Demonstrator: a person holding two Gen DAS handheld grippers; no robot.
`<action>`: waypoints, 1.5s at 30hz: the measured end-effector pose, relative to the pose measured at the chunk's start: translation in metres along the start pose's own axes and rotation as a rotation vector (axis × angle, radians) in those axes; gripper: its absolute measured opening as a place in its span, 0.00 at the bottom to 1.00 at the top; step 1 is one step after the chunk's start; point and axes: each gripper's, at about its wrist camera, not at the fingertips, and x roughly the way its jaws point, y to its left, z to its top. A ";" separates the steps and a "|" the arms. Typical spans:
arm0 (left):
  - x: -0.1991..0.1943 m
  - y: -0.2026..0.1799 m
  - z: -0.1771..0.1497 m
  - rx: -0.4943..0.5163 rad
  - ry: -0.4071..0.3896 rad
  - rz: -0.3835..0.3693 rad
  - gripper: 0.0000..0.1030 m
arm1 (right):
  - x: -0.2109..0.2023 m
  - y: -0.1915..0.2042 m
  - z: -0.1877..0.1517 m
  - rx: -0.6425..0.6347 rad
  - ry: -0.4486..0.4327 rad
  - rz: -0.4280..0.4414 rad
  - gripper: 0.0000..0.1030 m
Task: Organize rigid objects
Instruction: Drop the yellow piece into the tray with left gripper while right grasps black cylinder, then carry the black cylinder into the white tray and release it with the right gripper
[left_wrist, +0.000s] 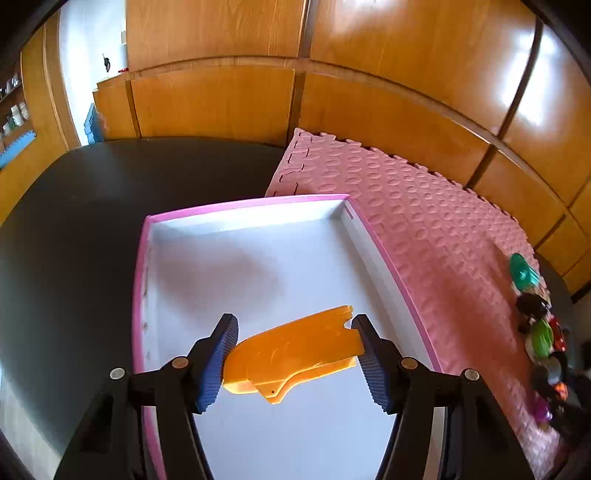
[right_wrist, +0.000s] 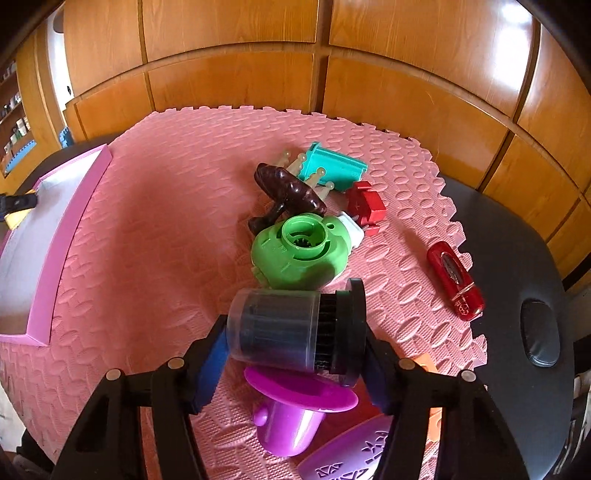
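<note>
My right gripper is clamped end to end on a dark cylindrical canister, one pad on its clear cap and one on its black flange; I judge the smooth cap could slide off the pad and the canister could drop onto the purple funnel-shaped toy just below. My left gripper is closed on an orange plastic scoop held over the white floor of the pink-rimmed tray; it hangs skewed between the pads, so it may twist or slip out before I set it down. Beyond the canister lie a green round toy, a brown piece, a teal block, a small red block and a red car, crowded enough that a careless lift could knock them. All rests on a pink foam mat over a dark table, with wood-panelled cabinets behind.
</note>
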 end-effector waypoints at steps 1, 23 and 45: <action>0.005 0.000 0.005 0.000 0.002 0.003 0.62 | -0.001 0.000 0.000 0.001 -0.004 0.001 0.63; 0.005 0.002 0.023 -0.048 -0.064 0.072 0.82 | -0.005 0.000 0.000 -0.009 -0.030 -0.012 0.63; -0.091 -0.019 -0.093 0.036 -0.134 0.124 0.82 | -0.044 0.020 0.006 -0.020 -0.160 0.070 0.62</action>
